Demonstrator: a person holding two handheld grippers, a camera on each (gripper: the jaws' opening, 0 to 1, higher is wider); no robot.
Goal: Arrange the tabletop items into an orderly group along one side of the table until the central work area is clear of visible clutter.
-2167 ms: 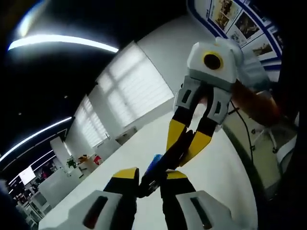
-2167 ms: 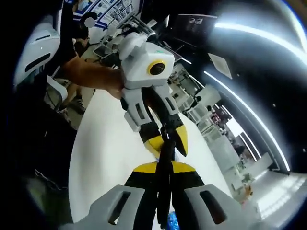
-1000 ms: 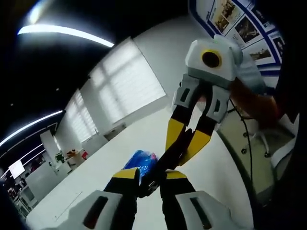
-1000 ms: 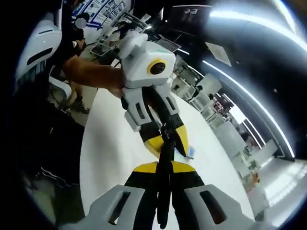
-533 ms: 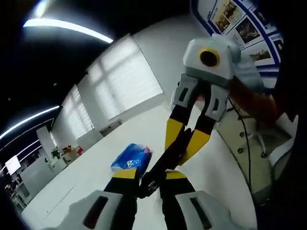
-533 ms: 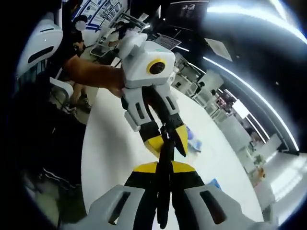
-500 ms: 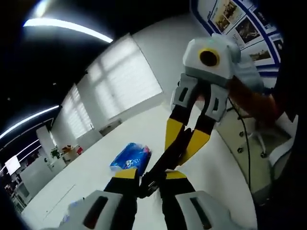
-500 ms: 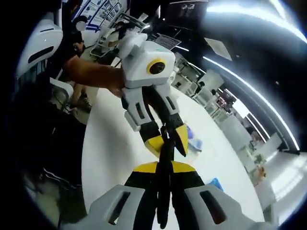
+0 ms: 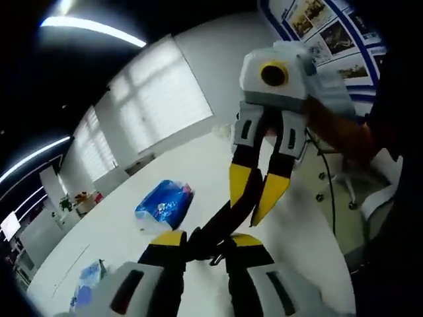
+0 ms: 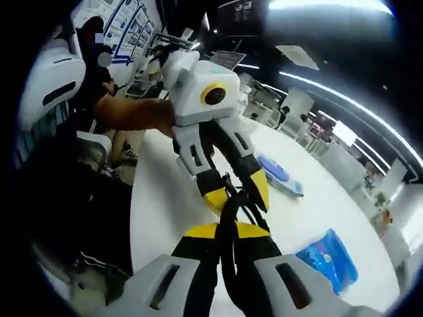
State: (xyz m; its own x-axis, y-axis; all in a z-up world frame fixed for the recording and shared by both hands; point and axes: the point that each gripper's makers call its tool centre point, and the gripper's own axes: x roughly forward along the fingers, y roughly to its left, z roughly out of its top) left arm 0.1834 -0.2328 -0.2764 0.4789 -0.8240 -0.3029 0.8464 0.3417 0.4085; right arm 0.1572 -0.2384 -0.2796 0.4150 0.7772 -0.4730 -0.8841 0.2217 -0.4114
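A black cord (image 9: 213,231) is stretched between my two grippers above the white table (image 9: 291,228). In the left gripper view, my left gripper (image 9: 206,239) is shut on one end of it, and my right gripper (image 9: 246,212) comes down from the upper right, shut on the other end. The right gripper view has my right gripper (image 10: 225,228) shut on the cord (image 10: 231,201), facing the left gripper (image 10: 241,201). A blue packet (image 9: 162,201) lies on the table behind, also visible as the blue packet (image 10: 327,257). A paler blue-white packet (image 9: 86,281) lies further off; in the right gripper view it is the blue-white packet (image 10: 281,175).
The person's forearm (image 9: 337,129) runs behind the right gripper, and the other forearm (image 10: 132,112) behind the left one. The table's edge (image 10: 142,218) curves close by, with a chair (image 9: 344,178) and floor beyond it. A seated person (image 10: 99,72) is further back.
Both cameras have tipped down toward the table, so more tabletop and both blue packets have come into view. Both grippers keep their hold on the black cord.
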